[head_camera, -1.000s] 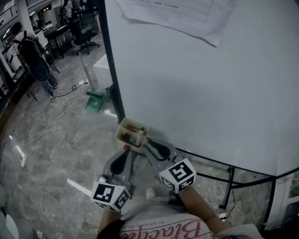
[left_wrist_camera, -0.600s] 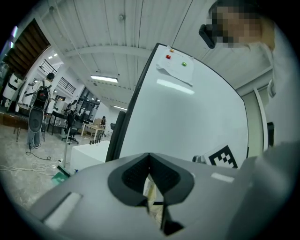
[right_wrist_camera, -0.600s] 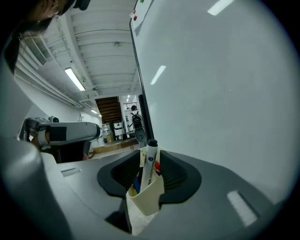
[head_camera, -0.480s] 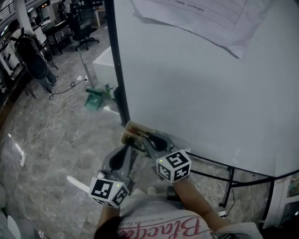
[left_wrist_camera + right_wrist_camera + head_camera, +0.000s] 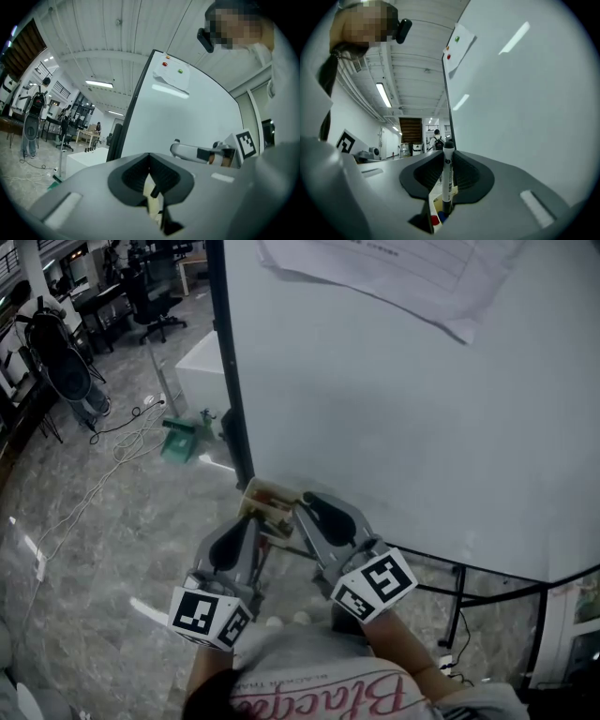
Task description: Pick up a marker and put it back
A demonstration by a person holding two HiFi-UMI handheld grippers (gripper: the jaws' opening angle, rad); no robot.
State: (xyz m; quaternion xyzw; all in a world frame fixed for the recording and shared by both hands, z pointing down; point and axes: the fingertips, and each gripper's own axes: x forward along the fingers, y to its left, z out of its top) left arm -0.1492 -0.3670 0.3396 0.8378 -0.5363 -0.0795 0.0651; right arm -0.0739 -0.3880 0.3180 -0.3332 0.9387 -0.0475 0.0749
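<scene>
A small cream marker holder [image 5: 270, 502] hangs at the whiteboard's [image 5: 394, 399] lower left corner. My right gripper [image 5: 300, 514] reaches into it from the right. In the right gripper view the right gripper [image 5: 448, 155] is shut on a white marker with a black cap [image 5: 447, 180]. The marker stands upright, with its lower end down in the holder [image 5: 436, 206] beside red and blue caps. My left gripper [image 5: 249, 525] sits just left of the holder with nothing in it. The left gripper [image 5: 150, 161] is shut, and the holder [image 5: 151, 199] shows through the slit between the jaws.
The whiteboard's black frame post [image 5: 228, 381] runs down to the holder, and a paper sheet [image 5: 403, 277] is stuck at the board's top. On the marble floor to the left are a white box [image 5: 202, 371], a green object [image 5: 178, 442] and cables [image 5: 112, 451]. The board's black stand legs [image 5: 469, 601] are at the right.
My right gripper has stayed at the holder and drawn back a little toward me. The left gripper has kept its place beside the holder. The head view has shifted slightly.
</scene>
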